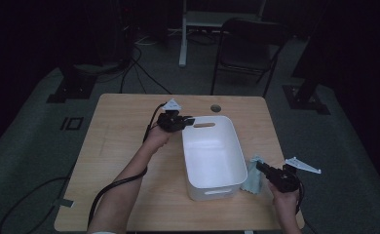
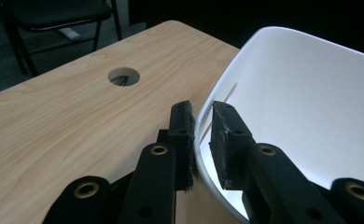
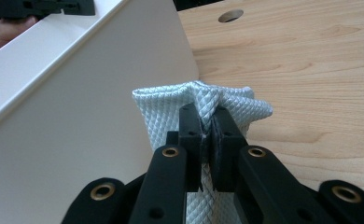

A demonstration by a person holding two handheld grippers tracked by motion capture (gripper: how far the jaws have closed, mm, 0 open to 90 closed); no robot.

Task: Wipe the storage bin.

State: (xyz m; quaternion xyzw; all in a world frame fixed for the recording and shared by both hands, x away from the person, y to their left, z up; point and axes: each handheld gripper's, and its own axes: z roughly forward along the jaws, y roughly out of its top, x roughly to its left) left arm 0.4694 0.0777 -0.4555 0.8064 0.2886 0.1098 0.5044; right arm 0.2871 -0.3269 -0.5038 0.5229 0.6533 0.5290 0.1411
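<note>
Your wooden table (image 1: 129,161) carries a white plastic bin (image 1: 212,151) at its middle, long side running away from you. Your left gripper (image 1: 190,120) sits at the bin's far left corner, one jaw outside the rim (image 2: 203,123) and one inside; there is a sliver of gap at the inner pad, so the rim is straddled, not yet pinched. Your right gripper (image 1: 260,167) is clamped on a pale blue cloth (image 3: 203,105) (diamond-textured weave), bunched between the pads, just beside the bin's near right wall.
</note>
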